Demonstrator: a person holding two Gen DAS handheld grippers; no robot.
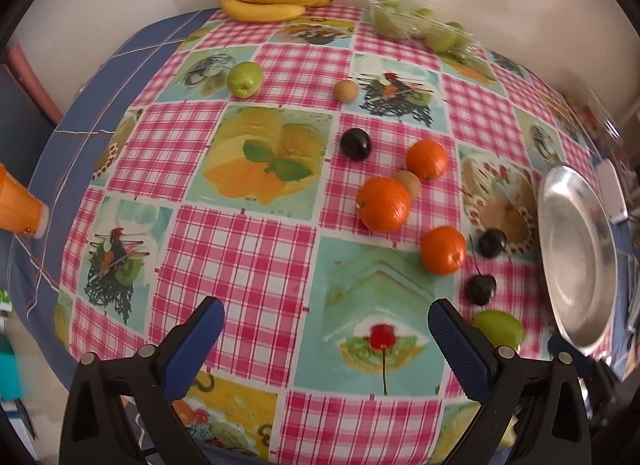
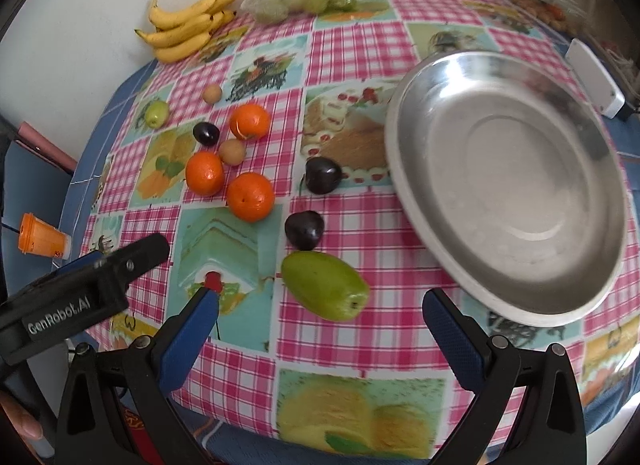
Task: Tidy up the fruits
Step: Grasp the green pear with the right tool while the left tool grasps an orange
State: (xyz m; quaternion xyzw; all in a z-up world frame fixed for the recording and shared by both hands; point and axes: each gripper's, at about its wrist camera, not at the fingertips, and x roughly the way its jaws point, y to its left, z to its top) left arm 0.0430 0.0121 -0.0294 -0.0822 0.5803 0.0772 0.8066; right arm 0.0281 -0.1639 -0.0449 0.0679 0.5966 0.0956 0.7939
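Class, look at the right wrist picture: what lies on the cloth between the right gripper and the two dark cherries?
In the right wrist view, a green fruit lies on its side between the open right gripper and the two dark cherries; nothing else lies there.

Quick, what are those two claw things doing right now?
Left gripper: open, holding nothing.
Right gripper: open, holding nothing.

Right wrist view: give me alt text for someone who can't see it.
The open right gripper hovers over a checked tablecloth, a green fruit just ahead of it. An empty steel plate sits right; three oranges and dark plums lie left.
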